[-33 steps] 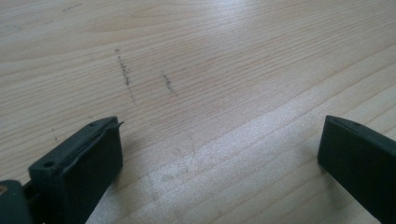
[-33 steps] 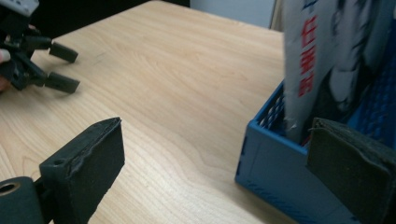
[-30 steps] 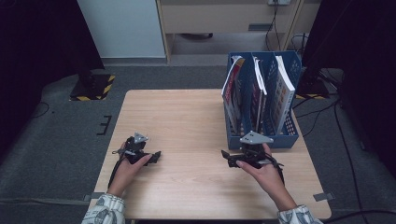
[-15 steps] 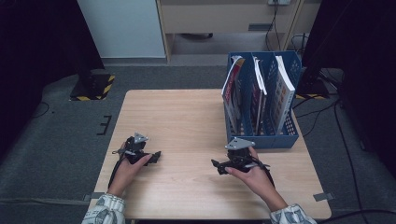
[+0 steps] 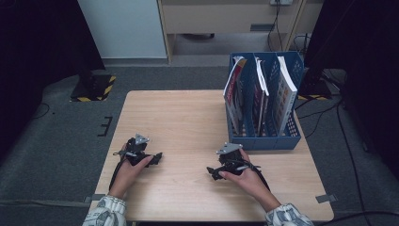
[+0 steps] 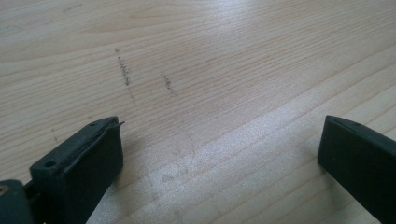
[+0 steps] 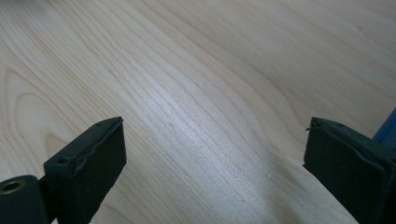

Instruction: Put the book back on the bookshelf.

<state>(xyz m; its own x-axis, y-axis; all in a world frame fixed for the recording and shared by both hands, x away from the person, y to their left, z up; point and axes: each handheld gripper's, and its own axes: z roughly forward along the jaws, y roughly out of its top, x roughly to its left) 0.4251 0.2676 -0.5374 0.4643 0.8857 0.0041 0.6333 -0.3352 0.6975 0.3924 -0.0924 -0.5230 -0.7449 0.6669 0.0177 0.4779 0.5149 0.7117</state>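
My left gripper [image 5: 157, 156] rests low over the wooden table [image 5: 179, 117] near its front left, held by a hand. In the left gripper view its jaws stand wide apart, the left gripper [image 6: 219, 154] open over bare wood with faint pencil marks. My right gripper [image 5: 210, 171] sits near the front middle-right, just in front of the blue file rack [image 5: 263, 99]. Its jaws are also spread wide, the right gripper [image 7: 215, 154] open with nothing between them, and a blue corner of the file rack [image 7: 387, 130] shows beside the right jaw.
The blue file rack holds several upright books and magazines [image 5: 235, 89] at the table's right back. A cabinet [image 5: 226, 19] and a white panel [image 5: 122, 23] stand beyond the table. Cables [image 5: 339, 122] trail on the floor at the right.
My right gripper has moved left and toward the table's front, away from the file rack. The left gripper has stayed where it was.
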